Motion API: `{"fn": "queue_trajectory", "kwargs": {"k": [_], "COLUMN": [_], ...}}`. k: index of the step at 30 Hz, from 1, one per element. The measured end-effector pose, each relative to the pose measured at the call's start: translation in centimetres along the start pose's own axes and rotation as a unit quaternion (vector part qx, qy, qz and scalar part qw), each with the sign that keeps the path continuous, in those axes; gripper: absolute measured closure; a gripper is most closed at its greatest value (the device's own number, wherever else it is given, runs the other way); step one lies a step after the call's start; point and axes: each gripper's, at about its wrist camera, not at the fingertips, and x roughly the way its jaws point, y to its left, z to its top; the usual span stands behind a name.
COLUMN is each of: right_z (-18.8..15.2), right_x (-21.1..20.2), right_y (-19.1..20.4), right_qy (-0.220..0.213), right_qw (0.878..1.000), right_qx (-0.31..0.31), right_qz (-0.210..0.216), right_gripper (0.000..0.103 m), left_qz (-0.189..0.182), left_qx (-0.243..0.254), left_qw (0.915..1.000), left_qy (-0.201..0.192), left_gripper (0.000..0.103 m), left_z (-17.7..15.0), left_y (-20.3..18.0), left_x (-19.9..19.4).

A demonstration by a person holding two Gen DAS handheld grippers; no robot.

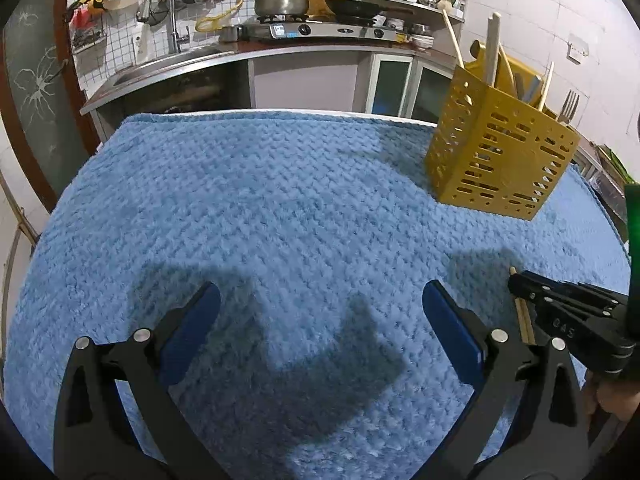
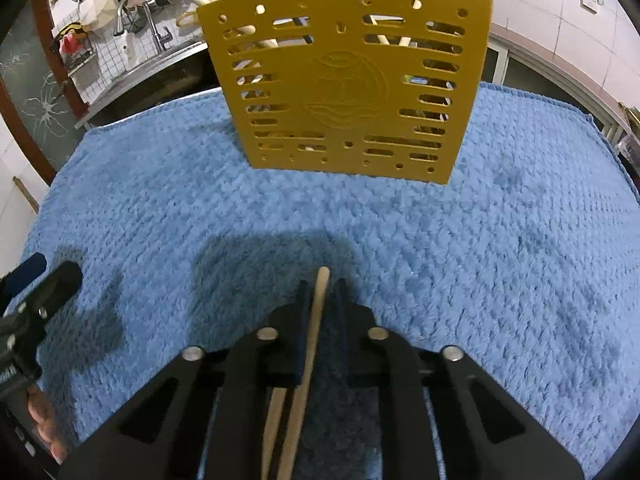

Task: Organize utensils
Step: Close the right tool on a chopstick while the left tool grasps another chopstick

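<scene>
A yellow slotted utensil holder (image 1: 500,152) stands upright on the blue towel (image 1: 280,208) at the far right, with wooden utensils and a fork (image 1: 568,106) in it. In the right wrist view the holder (image 2: 348,80) stands straight ahead. My right gripper (image 2: 322,292) is shut on a pair of wooden chopsticks (image 2: 314,328), low over the towel in front of the holder. It also shows in the left wrist view (image 1: 520,284) at the right. My left gripper (image 1: 320,300) is open and empty above the towel.
A kitchen counter with a sink (image 1: 168,64), a gas stove (image 1: 320,30) with a pot and a pan, and shelves stand behind the table. The table's edges lie close beyond the towel (image 2: 540,220).
</scene>
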Motion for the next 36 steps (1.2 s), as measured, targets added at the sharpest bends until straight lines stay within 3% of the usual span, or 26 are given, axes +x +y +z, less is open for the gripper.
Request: {"fn": "queue_trajectory", "kwargs": {"k": [6,15,20,23,25,31,36], "right_z": [0.3,0.2,-0.6,-1.0,-1.1,-1.6,-2.1], "right_x": [-0.9,-3.1,-3.6,-3.7,-3.6,-3.3,-2.8], "right_y": [-2.7,-7.9,-10.1,-11.2,-11.7,-12.3,-12.6], "right_qy": [-0.008,-0.017,-0.012,-0.008,-0.005,0.006,0.011], "right_qw": [0.999,0.999,0.999,0.999,0.999,0.999,0.999], "right_qx": [0.021,0.031,0.035,0.041,0.045,0.042,0.045], "right_qz": [0.037,0.014,0.009,0.009,0.01,0.018,0.025], "right_gripper": [0.097,0.097,0.097,0.097,0.097,0.097,0.097], "left_qz": [-0.014,-0.077,-0.079,-0.077,-0.081,-0.084,-0.065], "left_qx": [0.006,0.024,0.063,0.076,0.078,0.077,0.088], "left_qw": [0.9998,0.9953,0.9921,0.9903,0.9886,0.986,0.9863], "left_qy": [0.014,0.054,0.075,0.087,0.101,0.122,0.124], "left_gripper": [0.005,0.007,0.022,0.039,0.057,0.078,0.084], "left_z": [-0.3,-1.6,-2.6,-3.0,-3.2,-3.0,-2.4], "left_y": [-2.3,-8.3,-11.8,-13.3,-14.0,-15.5,-16.9], "left_x": [-0.2,-0.2,0.0,0.3,0.6,2.3,3.5]}}
